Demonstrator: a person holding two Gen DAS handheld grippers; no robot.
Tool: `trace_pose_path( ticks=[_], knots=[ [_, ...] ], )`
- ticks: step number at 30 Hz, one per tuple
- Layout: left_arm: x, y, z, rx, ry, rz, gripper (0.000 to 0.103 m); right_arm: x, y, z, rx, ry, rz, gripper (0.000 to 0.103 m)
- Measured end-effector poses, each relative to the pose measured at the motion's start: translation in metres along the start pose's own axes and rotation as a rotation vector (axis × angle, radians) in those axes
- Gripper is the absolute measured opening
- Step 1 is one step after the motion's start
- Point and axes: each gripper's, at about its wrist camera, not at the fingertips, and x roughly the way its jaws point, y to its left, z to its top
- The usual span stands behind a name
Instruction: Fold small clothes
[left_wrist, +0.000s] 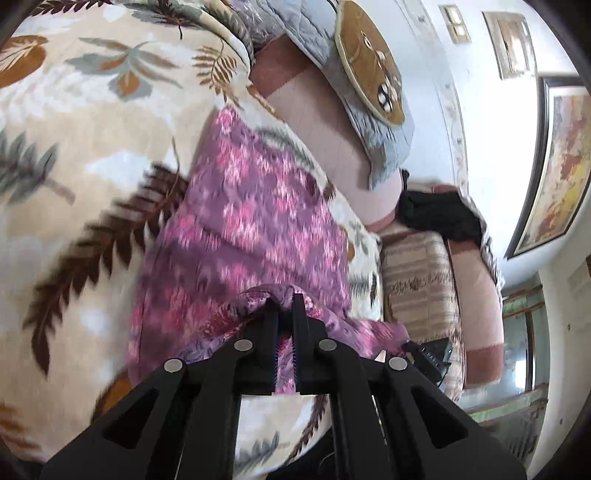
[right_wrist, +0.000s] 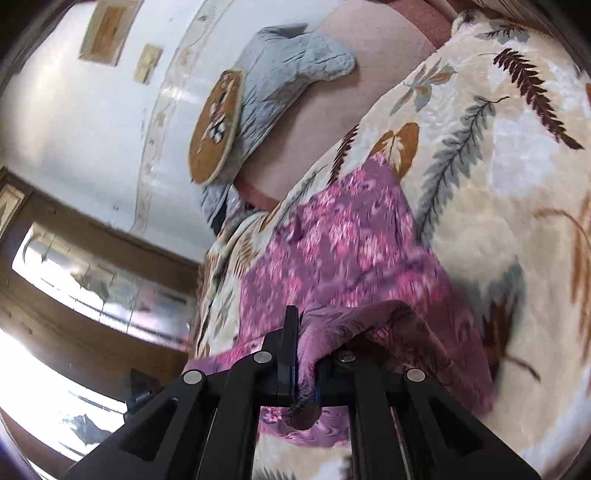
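A purple and pink patterned garment (left_wrist: 243, 221) lies spread on a cream blanket with leaf prints (left_wrist: 92, 122). My left gripper (left_wrist: 284, 299) is shut on the garment's near edge, with cloth bunched between the fingers. In the right wrist view the same garment (right_wrist: 343, 251) lies on the blanket (right_wrist: 498, 166). My right gripper (right_wrist: 301, 317) is shut on another part of the near edge, and a fold of cloth drapes over its right finger. The other gripper (left_wrist: 428, 354) shows at the garment's right corner in the left wrist view.
A pink sofa back (left_wrist: 325, 122) carries a grey quilted cloth (left_wrist: 384, 147) and a round brown cushion (left_wrist: 369, 62). A black garment (left_wrist: 439, 214) and a striped cushion (left_wrist: 417, 280) lie at the right. Framed pictures (left_wrist: 561, 173) hang on the white wall. A window (right_wrist: 92, 280) is at the left.
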Motion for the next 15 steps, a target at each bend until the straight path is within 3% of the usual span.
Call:
trace_pose_path(
  ticks=[10,15],
  knots=[
    [0.053,0.015,0.076,-0.062,-0.019,0.026,0.004,0.069,-0.019,0.052,0.073,-0.01,-0.045,0.006],
    [0.072,0.02,0.111,-0.082,-0.045,0.032,0.004,0.088,-0.034,0.083,0.148,-0.077,-0.027,0.006]
  ],
)
